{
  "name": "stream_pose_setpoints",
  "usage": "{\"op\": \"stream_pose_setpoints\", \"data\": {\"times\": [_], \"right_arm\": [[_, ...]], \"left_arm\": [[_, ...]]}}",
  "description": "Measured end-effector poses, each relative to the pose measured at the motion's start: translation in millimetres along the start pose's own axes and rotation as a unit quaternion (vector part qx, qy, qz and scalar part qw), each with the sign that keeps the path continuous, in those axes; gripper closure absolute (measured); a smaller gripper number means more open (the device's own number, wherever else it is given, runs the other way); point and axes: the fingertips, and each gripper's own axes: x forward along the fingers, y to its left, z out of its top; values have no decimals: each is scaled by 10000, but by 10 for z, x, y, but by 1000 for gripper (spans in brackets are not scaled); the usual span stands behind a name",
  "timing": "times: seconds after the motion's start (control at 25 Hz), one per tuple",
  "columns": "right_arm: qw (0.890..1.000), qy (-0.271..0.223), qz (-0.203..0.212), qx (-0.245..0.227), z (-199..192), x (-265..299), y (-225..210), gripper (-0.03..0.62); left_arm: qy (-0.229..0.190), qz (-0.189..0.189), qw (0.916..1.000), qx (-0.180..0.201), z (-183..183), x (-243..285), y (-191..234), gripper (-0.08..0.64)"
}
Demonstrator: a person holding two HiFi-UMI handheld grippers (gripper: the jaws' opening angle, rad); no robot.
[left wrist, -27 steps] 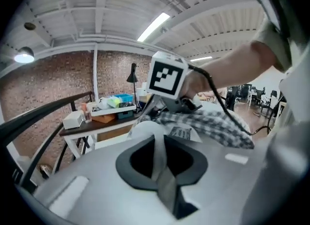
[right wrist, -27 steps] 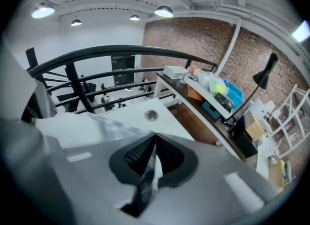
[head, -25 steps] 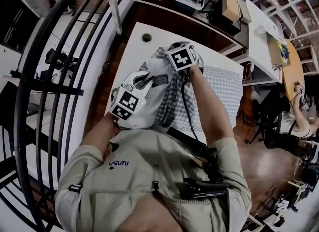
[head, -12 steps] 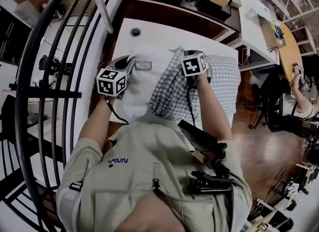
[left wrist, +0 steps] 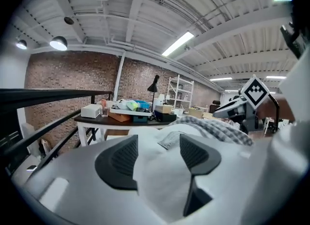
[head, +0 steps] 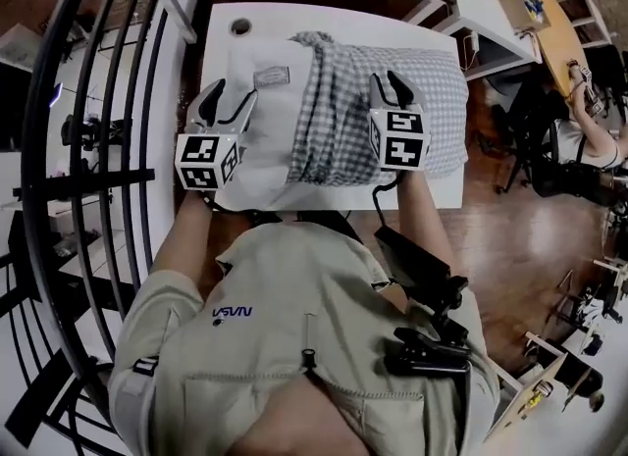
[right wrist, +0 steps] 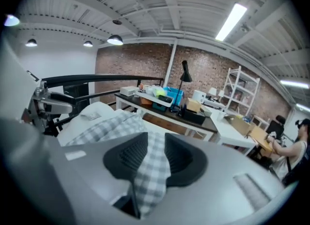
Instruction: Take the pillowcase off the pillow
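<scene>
Moved apart and now parallel, left claw [head: 234, 93] just spread astride pillow [head: 263, 145], right claw [head: 386, 84] just slackened around pillowcase [head: 334, 111].

Only readable txt: dark blue "NASA" logo [head: 233, 313] on chest of beige shirt [head: 294, 366], upside down in head view. Sewn tag [head: 272, 77] on white pillow [head: 257, 121] had print, too small to read. Left cube [head: 207, 161] & right cube [head: 398, 137] bore b/w square markers, no letters.
</scene>
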Motion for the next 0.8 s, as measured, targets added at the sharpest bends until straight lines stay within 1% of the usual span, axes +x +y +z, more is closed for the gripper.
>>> {"op": "stream_pose_setpoints", "data": {"times": [0.12, 0.24, 0.32, 0.4, 0.52, 0.6, 0.72, 0.8], "right_arm": [[9996, -92, -9, 275, -231, -431, 152, 482], [9990, -82, 275, 330, -514, -765, 396, 482], [9980, -54, 570, 283, -706, -923, 583, 482], [9956, -12, 907, 237, -877, -1023, 772, 479], [9901, 34, 1401, 80, -1104, -1141, 1061, 474], [9865, 38, 1633, -68, -1233, -1193, 1253, 466], [9839, 138, 1751, -320, -1359, -1145, 1472, 439], [9835, 291, 1698, -551, -1439, -1018, 1580, 422]], "left_arm": [[140, -292, 9992, 254, -165, -294, -313, 279], [421, -482, 9962, 589, -425, -558, -708, 272], [628, -428, 9949, 666, -614, -695, -904, 264], [842, -299, 9937, 681, -793, -767, -1036, 258], [1088, -93, 9912, 746, -1008, -840, -1191, 258], [1229, 44, 9887, 856, -1119, -888, -1244, 255], [1371, 187, 9849, 1046, -1220, -859, -1246, 253], [1564, 150, 9811, 1131, -1363, -764, -1209, 253]]}}
